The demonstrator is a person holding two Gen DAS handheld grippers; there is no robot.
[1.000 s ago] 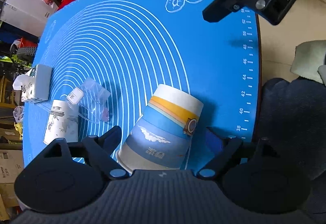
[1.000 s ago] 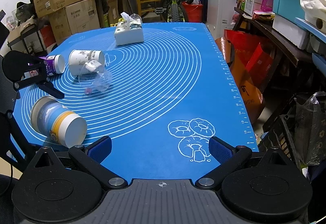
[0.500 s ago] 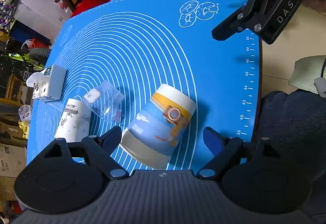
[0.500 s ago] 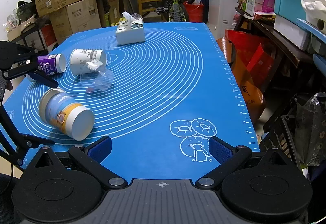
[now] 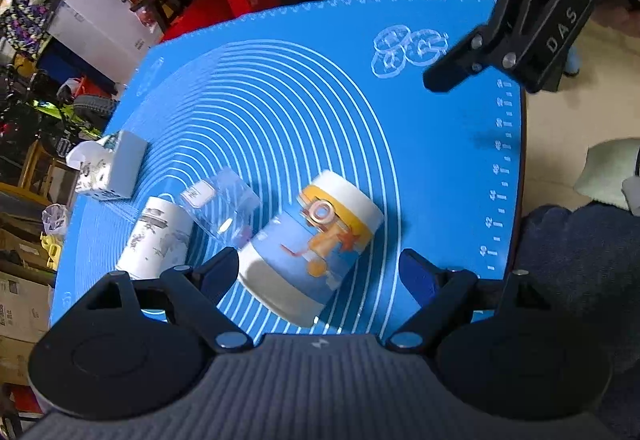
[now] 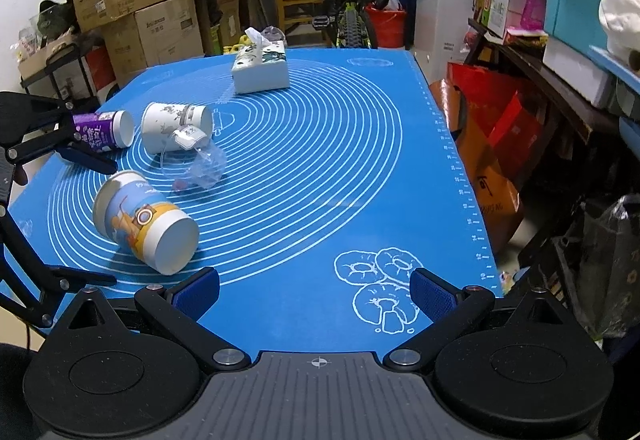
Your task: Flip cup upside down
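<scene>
Cup point(image 5: 310, 248) rolled, lying on blue mat point(image 5: 304, 120); background probably storeroom

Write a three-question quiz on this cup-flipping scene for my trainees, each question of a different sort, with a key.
1. True or false: the blue and yellow cup stands upright on the blue mat.
2. Multiple choice: What lies closest to the white patterned cup? A) the tissue box B) the clear plastic cup C) the doughnut drawing
3. Fill in: the left gripper is open, with the blue and yellow cup between its ____.

Key: 1 false, it lies on its side. 2 B. 3 fingers.
</scene>
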